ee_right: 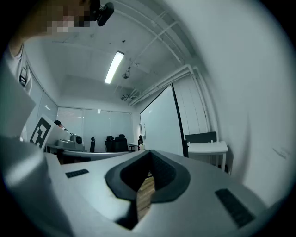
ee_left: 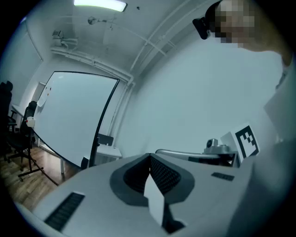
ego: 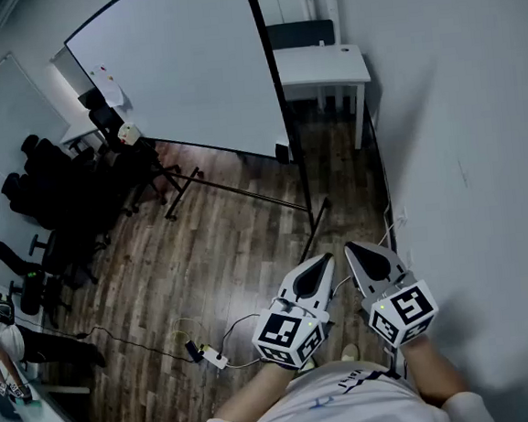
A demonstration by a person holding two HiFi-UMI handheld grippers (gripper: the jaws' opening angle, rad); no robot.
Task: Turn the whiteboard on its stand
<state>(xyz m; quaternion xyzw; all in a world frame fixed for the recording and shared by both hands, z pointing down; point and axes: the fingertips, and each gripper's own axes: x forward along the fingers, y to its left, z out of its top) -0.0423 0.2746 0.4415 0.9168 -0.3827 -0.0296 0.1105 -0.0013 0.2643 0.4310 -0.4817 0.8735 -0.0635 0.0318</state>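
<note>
As both grippers sit side by side at the person's chest, left gripper (ego: pixel 329 257): jaws clenched, nothing between them.
Right gripper (ego: pixel 349 247): jaws clenched, empty; just beside the left one.
Whiteboard (ego: pixel 178 66): on its black stand (ego: pixel 292 148), well apart from both grippers, across the wood floor (ego: pixel 204 266).
White desk (ego: pixel 321 64): behind the board's right edge, against the wall (ego: pixel 458 124).
Black chairs (ego: pixel 60 191): left of the board.
</note>
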